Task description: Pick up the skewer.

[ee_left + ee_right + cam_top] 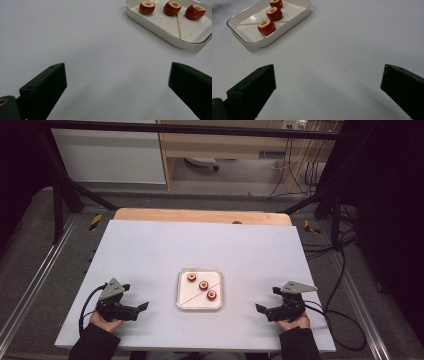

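Note:
A white tray (184,292) sits in the middle of the table with three cored red fruits in it (191,277) (203,285) (212,294) and a thin wooden skewer (192,297) lying aslant. My left gripper (135,298) rests on the table to the tray's left, open, with nothing between its jaws. My right gripper (267,300) rests to the tray's right, also open and empty. From the left gripper (117,71) the tray (155,28), the fruits (172,7) and the skewer (179,23) lie ahead at upper right. From the right gripper (329,71) the tray (277,36) and fruits (266,26) lie at upper left.
The white tabletop (200,245) has a wooden strip (200,215) along its far edge. Black frame posts (59,205) stand at the back corners. Cables (345,270) trail on the floor to the right. Bare tabletop lies between each gripper and the tray.

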Demonstrator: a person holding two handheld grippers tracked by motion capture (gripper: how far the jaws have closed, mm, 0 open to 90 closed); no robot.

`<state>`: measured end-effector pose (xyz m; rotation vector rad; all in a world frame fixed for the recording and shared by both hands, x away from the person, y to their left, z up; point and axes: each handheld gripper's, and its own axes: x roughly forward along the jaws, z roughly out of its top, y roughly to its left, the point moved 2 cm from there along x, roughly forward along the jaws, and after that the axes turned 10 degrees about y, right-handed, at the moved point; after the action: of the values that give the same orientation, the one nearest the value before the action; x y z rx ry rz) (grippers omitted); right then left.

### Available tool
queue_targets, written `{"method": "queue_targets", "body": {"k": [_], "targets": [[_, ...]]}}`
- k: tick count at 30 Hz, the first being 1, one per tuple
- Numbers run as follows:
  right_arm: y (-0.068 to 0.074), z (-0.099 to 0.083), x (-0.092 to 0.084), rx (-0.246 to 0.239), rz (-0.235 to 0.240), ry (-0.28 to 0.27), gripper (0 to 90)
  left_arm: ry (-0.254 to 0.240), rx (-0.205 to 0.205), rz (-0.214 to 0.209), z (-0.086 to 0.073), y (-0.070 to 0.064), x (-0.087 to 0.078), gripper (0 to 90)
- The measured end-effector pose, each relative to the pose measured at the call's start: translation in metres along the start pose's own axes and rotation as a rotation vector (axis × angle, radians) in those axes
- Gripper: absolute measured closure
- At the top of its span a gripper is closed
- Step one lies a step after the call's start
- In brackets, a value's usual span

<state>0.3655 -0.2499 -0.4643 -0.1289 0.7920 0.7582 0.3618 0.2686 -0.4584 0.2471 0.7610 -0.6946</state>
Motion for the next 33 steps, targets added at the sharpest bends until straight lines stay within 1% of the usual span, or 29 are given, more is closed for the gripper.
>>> {"method": "queue_targets", "body": {"k": [5,13,22,32,33], "targets": [[0.0,0.0,0.0,0.005,-0.005,0.001,0.4,0.006,0.008,-0.001,0.001,-0.002,0.001,2.0],[0.001,0.0,0.0,0.004,0.0,-0.006,0.3,0.01,0.02,-0.004,0.004,-0.005,0.002,2.2],[0.001,0.0,0.0,0.004,0.003,-0.005,0.3,0.018,0.02,-0.01,0.007,-0.008,0.005,2.5],[0.0,0.001,-0.001,0.004,0.002,-0.007,0.3,0.029,0.03,-0.023,0.016,-0.017,0.009,2.9],[0.0,0.001,-0.001,0.003,0.001,-0.006,0.3,0.034,0.031,-0.024,0.018,-0.02,0.01,3.0]]}}
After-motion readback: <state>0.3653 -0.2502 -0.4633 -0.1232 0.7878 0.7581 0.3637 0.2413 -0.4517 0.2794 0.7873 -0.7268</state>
